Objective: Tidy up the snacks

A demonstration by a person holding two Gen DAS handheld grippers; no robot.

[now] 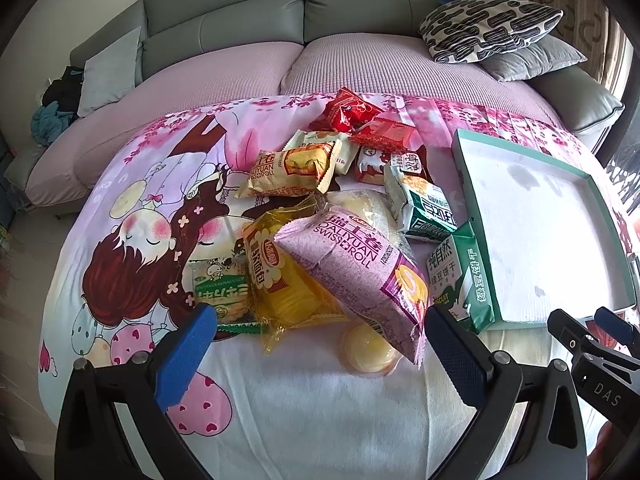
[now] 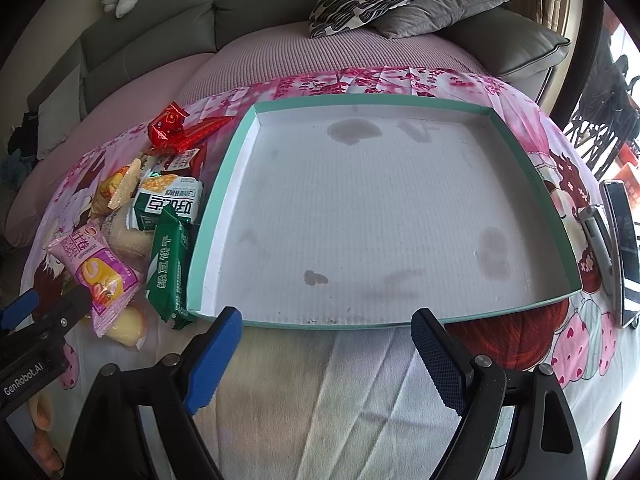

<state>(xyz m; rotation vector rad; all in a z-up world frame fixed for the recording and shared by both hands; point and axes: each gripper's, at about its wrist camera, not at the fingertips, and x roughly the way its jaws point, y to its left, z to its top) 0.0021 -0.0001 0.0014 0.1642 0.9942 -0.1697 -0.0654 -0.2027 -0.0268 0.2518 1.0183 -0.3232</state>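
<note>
Left gripper (image 1: pixel 320 344): jaws wide apart, nothing between them, hovering at the near edge of the snack pile. Just beyond its fingertips, at 12 o'clock, lies the purple roll pack (image 1: pixel 352 272), resting over a yellow bread pack (image 1: pixel 280 280); a round jelly cup (image 1: pixel 368 350) sits under the purple pack's near end. At 1 o'clock a green biscuit pack (image 1: pixel 466 284) leans against the tray's left wall.

Right gripper (image 2: pixel 326 340): jaws also spread, empty, hovering just short of the tray's near rim. Tray (image 2: pixel 280 322): teal walls, white floor, stained, no snacks in it.

Farther out in the left view: orange roll pack (image 1: pixel 296 170) at 12 o'clock, red packs (image 1: pixel 360 120) beyond it, near the sofa (image 1: pixel 304 12).

Progress: judged at the start. All snacks lie heaped on the cloth (image 1: pixel 320 408) left of the tray; none sorted. Everything remains to be moved.
</note>
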